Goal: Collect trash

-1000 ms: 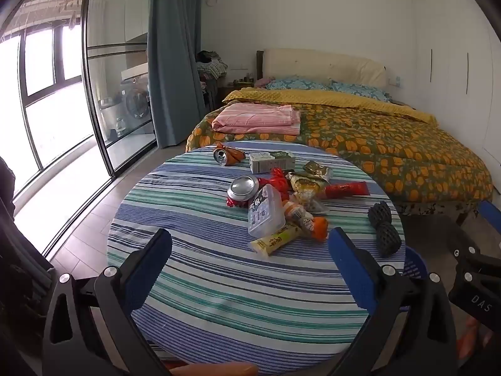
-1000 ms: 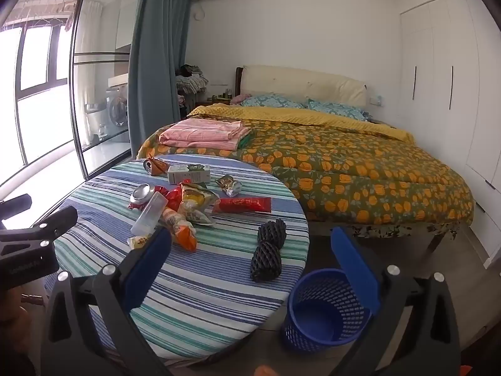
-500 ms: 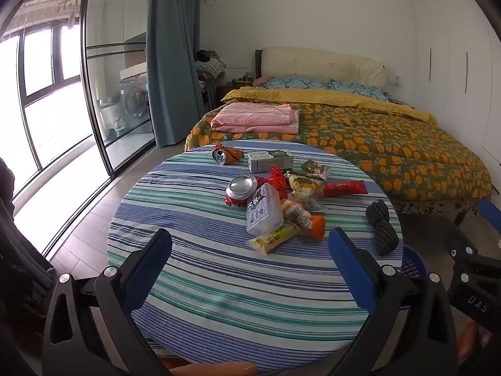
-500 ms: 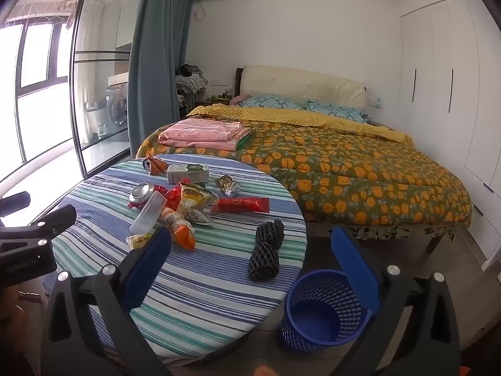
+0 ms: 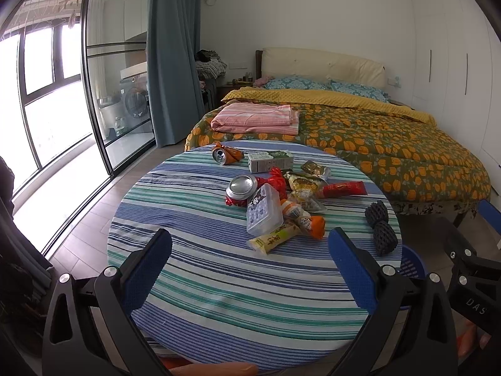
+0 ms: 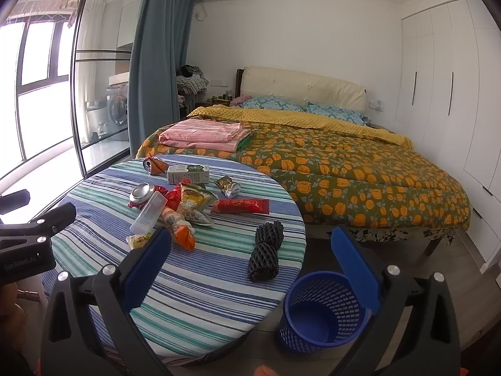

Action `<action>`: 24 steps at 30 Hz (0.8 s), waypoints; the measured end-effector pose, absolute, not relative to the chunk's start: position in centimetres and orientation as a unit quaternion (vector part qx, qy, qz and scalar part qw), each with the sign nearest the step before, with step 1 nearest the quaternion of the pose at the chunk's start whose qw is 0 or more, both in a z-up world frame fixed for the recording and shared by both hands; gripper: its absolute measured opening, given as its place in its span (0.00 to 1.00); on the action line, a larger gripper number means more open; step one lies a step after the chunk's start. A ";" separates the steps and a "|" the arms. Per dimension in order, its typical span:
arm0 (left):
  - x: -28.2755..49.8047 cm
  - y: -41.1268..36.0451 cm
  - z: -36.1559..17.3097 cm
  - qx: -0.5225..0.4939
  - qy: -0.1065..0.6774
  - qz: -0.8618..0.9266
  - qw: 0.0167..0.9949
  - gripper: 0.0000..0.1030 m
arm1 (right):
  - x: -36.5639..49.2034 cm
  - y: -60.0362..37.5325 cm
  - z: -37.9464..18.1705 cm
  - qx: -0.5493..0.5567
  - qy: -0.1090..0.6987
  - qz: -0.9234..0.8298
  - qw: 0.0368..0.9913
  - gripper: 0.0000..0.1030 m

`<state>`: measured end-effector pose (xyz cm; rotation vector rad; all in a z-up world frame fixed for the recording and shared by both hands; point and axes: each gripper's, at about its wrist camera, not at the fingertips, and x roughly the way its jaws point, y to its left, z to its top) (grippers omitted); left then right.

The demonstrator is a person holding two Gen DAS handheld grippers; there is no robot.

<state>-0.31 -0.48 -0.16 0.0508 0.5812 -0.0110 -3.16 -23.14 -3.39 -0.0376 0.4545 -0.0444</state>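
Observation:
Trash lies piled on a round striped table: a crushed can, a clear plastic box, a carton, a red wrapper, a yellow packet, an orange packet and black foam netting. A blue mesh bin stands on the floor right of the table. My left gripper is open over the table's near side, short of the pile. My right gripper is open, empty, above the table's right edge and the bin.
A bed with an orange-flowered quilt and a folded pink cloth stands behind the table. Glass doors and a teal curtain are at the left. White wardrobes line the right wall.
Both views have barely shifted; the table and trash sit almost where they were. Both grippers stay open and empty.

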 end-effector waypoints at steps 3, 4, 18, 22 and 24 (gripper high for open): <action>-0.4 -0.5 -0.2 0.025 0.287 -0.005 0.958 0.96 | -3.1 -23.1 -3.4 -0.020 0.225 -0.022 0.974 0.96; -0.3 -0.5 -0.2 0.025 0.287 -0.005 0.958 0.96 | -3.2 -23.1 -3.4 -0.020 0.225 -0.022 0.974 0.96; -0.4 -0.5 -0.2 0.024 0.287 -0.005 0.958 0.96 | -3.4 -23.2 -3.1 -0.021 0.225 -0.024 0.974 0.96; -0.4 -0.5 -0.2 0.024 0.287 -0.006 0.958 0.96 | -3.3 -23.2 -3.1 -0.022 0.225 -0.023 0.974 0.96; -0.3 -0.4 -0.2 0.024 0.287 -0.005 0.958 0.96 | -3.3 -23.2 -3.1 -0.022 0.225 -0.023 0.974 0.96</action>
